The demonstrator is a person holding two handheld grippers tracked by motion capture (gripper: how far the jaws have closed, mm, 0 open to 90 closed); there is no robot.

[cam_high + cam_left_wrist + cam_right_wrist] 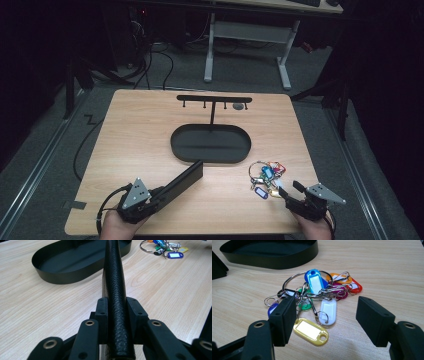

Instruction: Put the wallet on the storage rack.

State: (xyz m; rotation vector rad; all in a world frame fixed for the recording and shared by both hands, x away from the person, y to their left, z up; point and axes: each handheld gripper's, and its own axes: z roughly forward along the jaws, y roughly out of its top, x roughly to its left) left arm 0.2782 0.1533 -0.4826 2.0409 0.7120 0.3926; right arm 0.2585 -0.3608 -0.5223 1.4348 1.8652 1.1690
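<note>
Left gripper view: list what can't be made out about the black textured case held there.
- Black textured case: its near end is cut off by the bottom edge of the left gripper view; its far end is foreshortened.
- Its sides: covered by the left gripper fingers.
- Its contents: closed, can't tell.

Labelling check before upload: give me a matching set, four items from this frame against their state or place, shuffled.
1. left gripper
2. right gripper
3. bunch of key tags
4. oval tray

A. lies loose on the table, in front of open jaws
B. open, holds nothing
C. black, at the foot of the hook stand
D. shut on the black leather case

Pairs: 1-D, 2-B, 3-A, 4-C
</note>
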